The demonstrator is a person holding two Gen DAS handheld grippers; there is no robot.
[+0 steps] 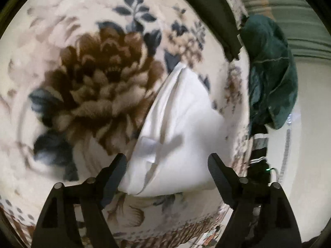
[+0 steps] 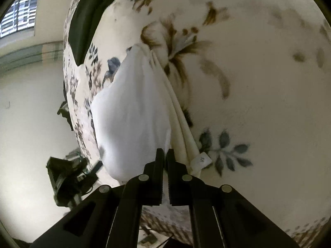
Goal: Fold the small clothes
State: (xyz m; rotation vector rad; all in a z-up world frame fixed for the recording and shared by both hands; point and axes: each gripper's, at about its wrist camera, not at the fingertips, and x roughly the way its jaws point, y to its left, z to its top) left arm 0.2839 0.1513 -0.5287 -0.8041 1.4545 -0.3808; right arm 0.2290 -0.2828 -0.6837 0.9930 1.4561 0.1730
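Folded garment (image 1: 175, 128) on blanket (image 1: 82, 41), another garment (image 1: 209, 14) behind it.

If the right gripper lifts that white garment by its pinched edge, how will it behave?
The white garment shows soft folds, so it will probably drape limply. It looks thin, likely light. On the plush floral blanket, it may drag rather than slide.

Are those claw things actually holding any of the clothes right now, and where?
The right gripper is shut on the white garment, pinching its near edge. The left gripper is open above the same cloth, holding nothing.
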